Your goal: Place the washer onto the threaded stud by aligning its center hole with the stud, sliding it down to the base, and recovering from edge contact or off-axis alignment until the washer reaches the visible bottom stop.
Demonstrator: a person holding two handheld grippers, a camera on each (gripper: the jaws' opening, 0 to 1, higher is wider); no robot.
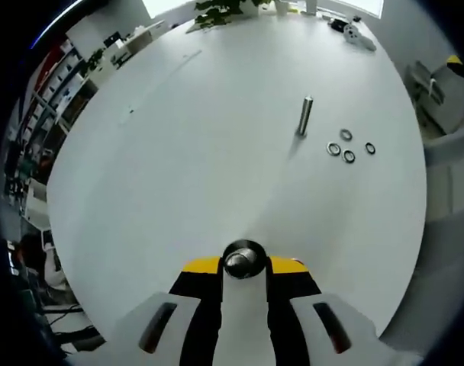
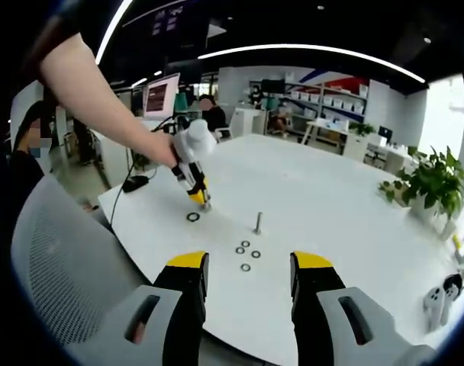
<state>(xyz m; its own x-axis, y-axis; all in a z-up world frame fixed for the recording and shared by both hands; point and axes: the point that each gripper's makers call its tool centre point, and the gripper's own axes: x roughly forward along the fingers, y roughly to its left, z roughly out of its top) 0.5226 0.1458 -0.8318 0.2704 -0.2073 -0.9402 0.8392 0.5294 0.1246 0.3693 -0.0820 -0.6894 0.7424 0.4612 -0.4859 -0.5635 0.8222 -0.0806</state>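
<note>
Near the surface edge, straddling washer (image 1: 243, 260) with left claw (image 1: 245, 270) (cannot tell if clenched), facing upright stud (image 1: 304, 116) farther inward; keeping right claw (image 2: 249, 261) released.

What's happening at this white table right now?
A person holds a two-jaw gripper in each hand over a round white table. The left gripper is down at the tabletop with its tips beside a washer; in its own view something round and metallic sits between its shut jaws. The threaded stud stands upright and bare. Four more washers lie loose next to it. The right gripper is open and empty, held back near the table edge.
</note>
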